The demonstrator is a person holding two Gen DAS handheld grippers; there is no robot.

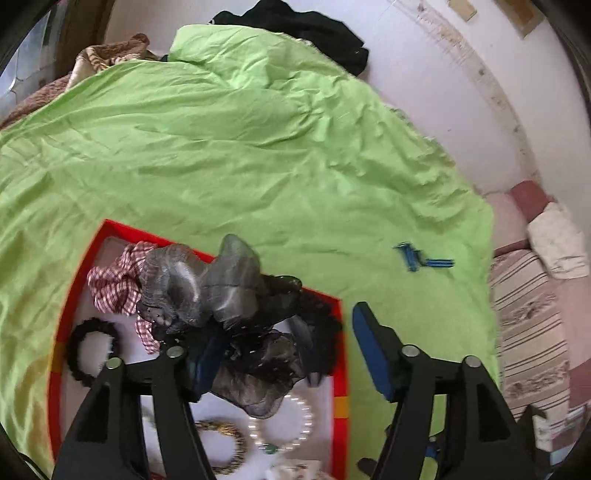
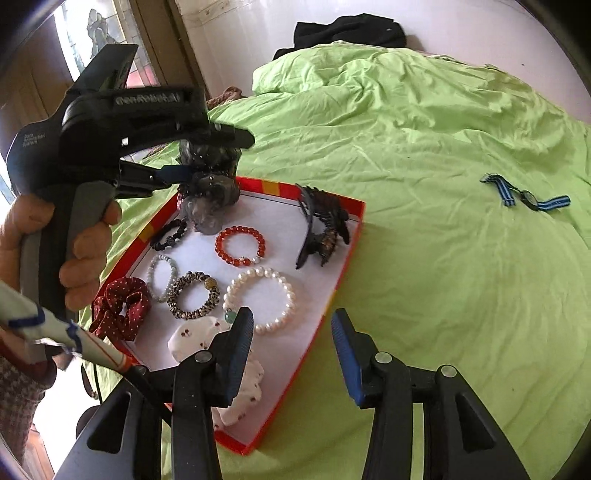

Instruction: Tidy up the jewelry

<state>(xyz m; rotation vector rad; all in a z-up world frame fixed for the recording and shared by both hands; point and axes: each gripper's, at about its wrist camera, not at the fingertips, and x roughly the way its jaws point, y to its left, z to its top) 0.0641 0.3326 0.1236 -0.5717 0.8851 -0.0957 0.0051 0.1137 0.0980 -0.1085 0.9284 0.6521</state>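
A red-rimmed tray (image 2: pixel 351 236) with a white floor lies on a rumpled green bedcover (image 2: pixel 424 147), and most of the jewelry sits inside it. From the right wrist view the contents read clearly: a red bead bracelet (image 2: pixel 240 246), a white pearl bracelet (image 2: pixel 260 301) with a small green charm, a leopard-patterned bracelet (image 2: pixel 192 295), a pale grey bead bracelet (image 2: pixel 161 277), a dark red dotted scrunchie (image 2: pixel 120 308), a black hair tie (image 2: pixel 170 233) and a dark claw hair clip (image 2: pixel 321 229) near the far right wall. A white patterned scrunchie (image 2: pixel 236 384) lies at the near edge, partly covered by the right gripper's (image 2: pixel 291 347) left finger. That gripper hovers over the tray's near right corner with its blue-padded jaws parted and nothing between them. The left gripper (image 1: pixel 280 350) is released too, jaws spread wide; its left fingertip is buried behind a heap of grey sheer fabric (image 1: pixel 221 284) and black netting, so whether any cloth touches it cannot be told. A red checked scrunchie (image 1: pixel 114 280) peeks from under that heap. In the right wrist view a hand (image 2: pixel 79 258) grips the left gripper's handle, cut off at the frame edge. A blue striped wristwatch (image 2: pixel 528 195) lies apart on the bedcover, outside the tray. Dark clothing (image 2: pixel 347 29) sits at the bed's far end.
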